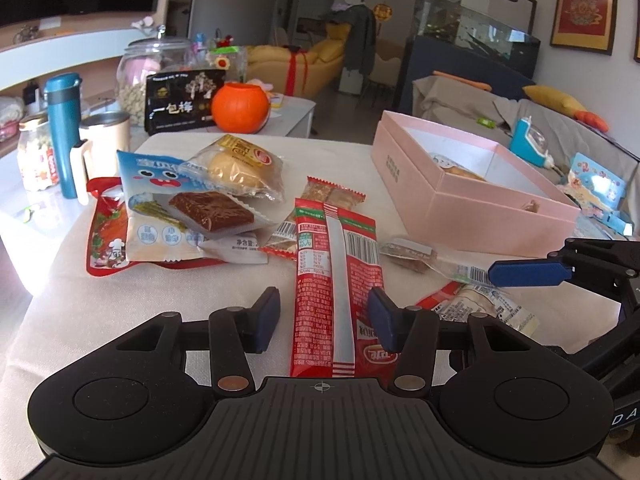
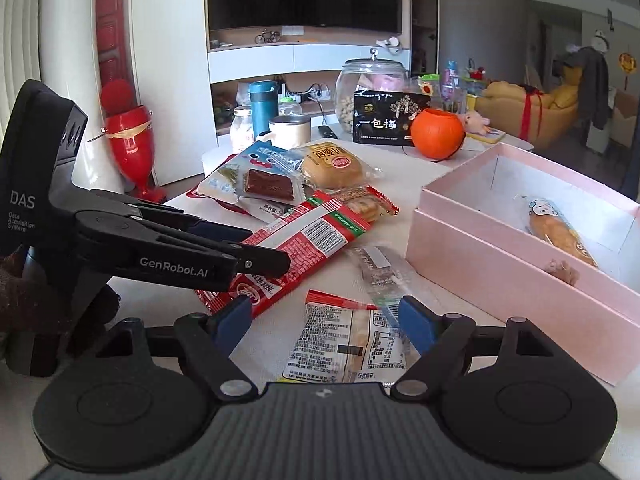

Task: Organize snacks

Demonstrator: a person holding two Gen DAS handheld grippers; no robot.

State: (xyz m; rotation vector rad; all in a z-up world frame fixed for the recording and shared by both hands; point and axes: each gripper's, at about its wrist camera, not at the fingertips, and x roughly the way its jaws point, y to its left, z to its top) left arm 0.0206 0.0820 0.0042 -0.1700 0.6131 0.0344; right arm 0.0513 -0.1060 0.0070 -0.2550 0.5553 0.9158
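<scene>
red snack packet point(image 1: 336, 280) | left gripper point(image 2: 256, 264): "GenRobot.AI", "DAS" | black box point(image 2: 390, 120): "一包梅"

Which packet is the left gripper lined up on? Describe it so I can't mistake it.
Start at the pink box, then look left across the table. The long red packet lies lengthwise between the left gripper's fingers. Only it has a pale seam strip down its middle.

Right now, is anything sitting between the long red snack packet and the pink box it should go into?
Yes. Between the long red snack packet and the pink box, a clear-wrapped bar lies on the table. The box is open on top, with one wrapped bread inside, so lifting the packet over the bar should likely clear it.
</scene>
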